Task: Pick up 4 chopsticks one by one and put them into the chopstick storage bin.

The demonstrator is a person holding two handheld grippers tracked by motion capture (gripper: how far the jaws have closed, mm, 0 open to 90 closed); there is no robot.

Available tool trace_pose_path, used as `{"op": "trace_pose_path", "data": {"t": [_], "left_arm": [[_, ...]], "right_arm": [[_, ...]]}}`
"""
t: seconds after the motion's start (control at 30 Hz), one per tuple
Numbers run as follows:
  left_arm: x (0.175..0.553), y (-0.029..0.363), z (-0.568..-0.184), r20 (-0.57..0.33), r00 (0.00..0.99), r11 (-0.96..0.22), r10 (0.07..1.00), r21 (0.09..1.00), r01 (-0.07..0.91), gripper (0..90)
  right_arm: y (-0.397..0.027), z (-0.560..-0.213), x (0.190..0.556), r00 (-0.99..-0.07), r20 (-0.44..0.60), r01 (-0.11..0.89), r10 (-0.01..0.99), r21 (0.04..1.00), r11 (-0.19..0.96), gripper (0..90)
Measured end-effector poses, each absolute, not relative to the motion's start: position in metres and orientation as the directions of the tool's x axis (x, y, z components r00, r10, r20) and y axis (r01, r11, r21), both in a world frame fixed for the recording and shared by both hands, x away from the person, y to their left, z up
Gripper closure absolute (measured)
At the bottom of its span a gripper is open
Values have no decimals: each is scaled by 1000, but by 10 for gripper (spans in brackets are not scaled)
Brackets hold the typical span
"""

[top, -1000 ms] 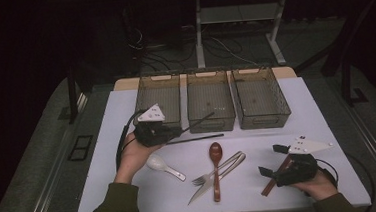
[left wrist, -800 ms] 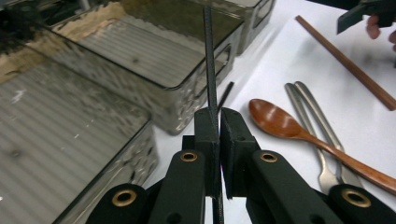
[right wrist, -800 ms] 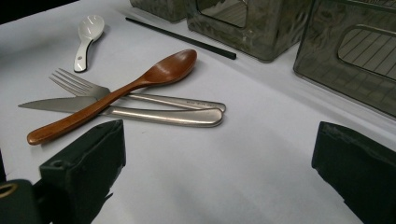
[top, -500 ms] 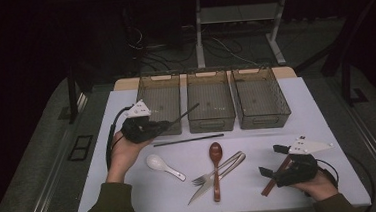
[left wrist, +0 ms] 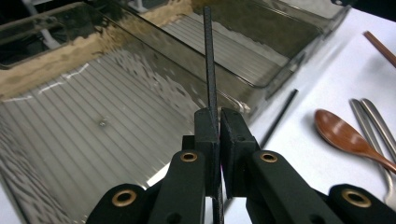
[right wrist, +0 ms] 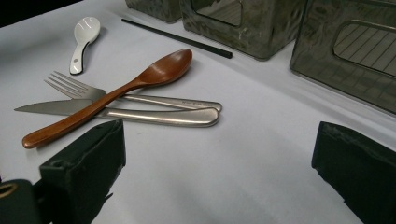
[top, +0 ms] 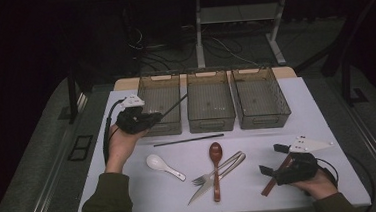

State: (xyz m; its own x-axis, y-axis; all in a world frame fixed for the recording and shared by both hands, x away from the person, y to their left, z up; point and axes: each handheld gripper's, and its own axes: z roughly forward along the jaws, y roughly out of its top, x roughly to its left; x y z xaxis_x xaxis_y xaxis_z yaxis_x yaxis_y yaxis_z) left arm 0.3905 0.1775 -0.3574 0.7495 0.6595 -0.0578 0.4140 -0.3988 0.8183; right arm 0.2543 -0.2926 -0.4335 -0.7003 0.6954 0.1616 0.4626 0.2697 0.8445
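My left gripper (top: 155, 117) (left wrist: 218, 117) is shut on a thin black chopstick (top: 175, 104) (left wrist: 209, 60). It holds the stick slanted, with the tip over the left bin (top: 159, 102) (left wrist: 93, 121). A second black chopstick (top: 188, 140) (left wrist: 279, 119) (right wrist: 177, 38) lies on the white table in front of the bins. At the front right my right gripper (top: 272, 159) (right wrist: 219, 158) stands open, jaws wide apart over bare table. It is next to a brown chopstick (top: 272, 179).
Three clear bins stand in a row: left, middle (top: 211, 102) and right (top: 259, 98). A white spoon (top: 162, 166) (right wrist: 84, 37), a wooden spoon (top: 215, 166) (right wrist: 140, 81), a fork (top: 201, 179) (right wrist: 70, 84) and a knife (top: 198, 193) (right wrist: 140, 114) lie at the table's centre front.
My left gripper has carried the black chopstick left and away from the person, from over the table to the left bin. The right gripper has stayed put.
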Motion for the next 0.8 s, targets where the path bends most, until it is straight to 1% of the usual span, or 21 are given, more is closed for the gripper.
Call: {"op": "trace_pose_path", "data": {"t": [0.27, 0.33, 0.5, 0.63, 0.7, 0.8], "left_arm": [[410, 172, -343, -35, 733, -414, 679, 807, 422, 859], [415, 170, -342, -41, 726, -405, 686, 807, 429, 859], [428, 166, -342, -37, 715, -409, 698, 800, 440, 859], [439, 162, -344, -47, 701, -387, 712, 806, 447, 859], [446, 160, -344, -30, 696, -398, 717, 802, 445, 859], [455, 159, -346, -32, 685, -388, 728, 804, 450, 859]], "right_arm": [[-292, -433, 253, -701, 159, 462, 695, 844, 273, 30], [-292, -433, 253, -704, 156, 456, 693, 847, 272, 30], [-292, -432, 252, -702, 157, 455, 695, 849, 268, 30], [-293, -431, 252, -703, 158, 451, 694, 853, 262, 30], [-294, -431, 252, -703, 158, 448, 694, 855, 260, 30], [-294, -431, 251, -702, 163, 450, 693, 856, 255, 30]]}}
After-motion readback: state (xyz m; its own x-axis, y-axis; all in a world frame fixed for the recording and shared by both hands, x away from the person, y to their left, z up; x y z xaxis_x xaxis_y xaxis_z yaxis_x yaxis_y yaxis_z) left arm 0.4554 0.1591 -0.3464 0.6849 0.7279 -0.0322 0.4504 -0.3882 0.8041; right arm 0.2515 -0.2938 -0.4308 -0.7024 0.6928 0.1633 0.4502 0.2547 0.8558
